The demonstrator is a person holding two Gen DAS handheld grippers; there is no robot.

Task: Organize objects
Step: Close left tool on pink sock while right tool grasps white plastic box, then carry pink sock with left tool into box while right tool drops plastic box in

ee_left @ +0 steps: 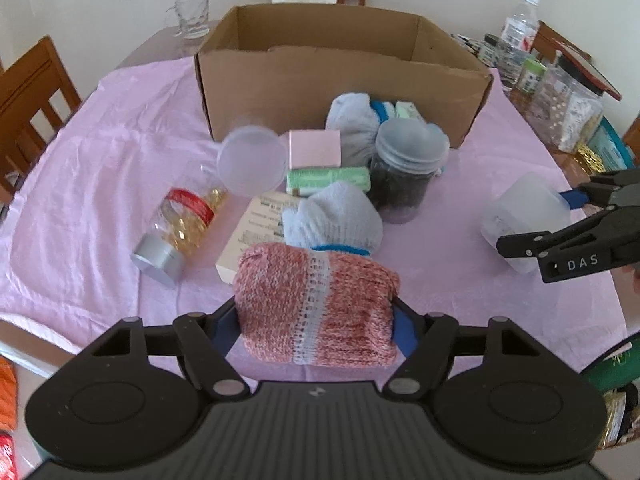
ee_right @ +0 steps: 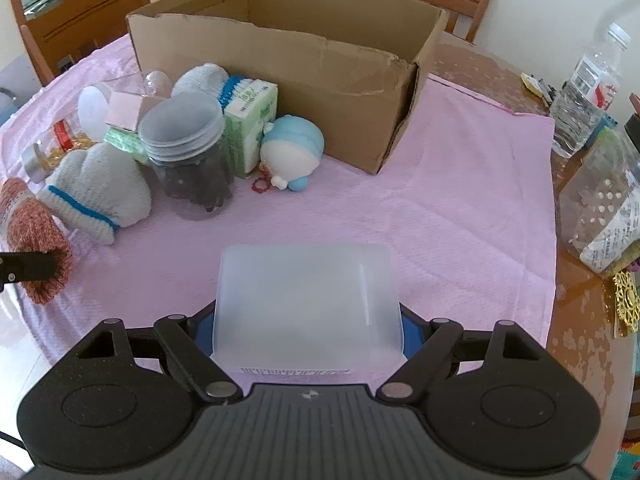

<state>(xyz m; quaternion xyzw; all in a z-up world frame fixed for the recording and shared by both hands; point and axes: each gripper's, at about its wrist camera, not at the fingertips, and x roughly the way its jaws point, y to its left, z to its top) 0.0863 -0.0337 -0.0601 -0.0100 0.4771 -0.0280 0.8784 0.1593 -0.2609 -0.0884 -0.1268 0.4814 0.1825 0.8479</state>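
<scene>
My left gripper (ee_left: 316, 320) is shut on a red-and-white knitted sock roll (ee_left: 316, 300), which also shows at the left edge of the right wrist view (ee_right: 32, 236). My right gripper (ee_right: 308, 328) is shut on a frosted white plastic box (ee_right: 306, 300); the box shows at the right of the left wrist view (ee_left: 520, 220). An open cardboard box (ee_left: 332, 76) stands behind a pile: a grey sock roll (ee_left: 332, 216), a dark-filled jar (ee_left: 404, 172), a green tissue pack (ee_left: 328, 180), a pink box (ee_left: 315, 148), a capsule bottle (ee_left: 180, 228) and a blue-and-white toy (ee_right: 292, 152).
A pink cloth (ee_right: 460, 200) covers the table. Water bottles (ee_right: 588, 92) and clear jars (ee_right: 600, 208) stand along the right edge. A glass mug (ee_left: 192, 16) stands at the back left. Wooden chairs (ee_left: 28, 96) surround the table.
</scene>
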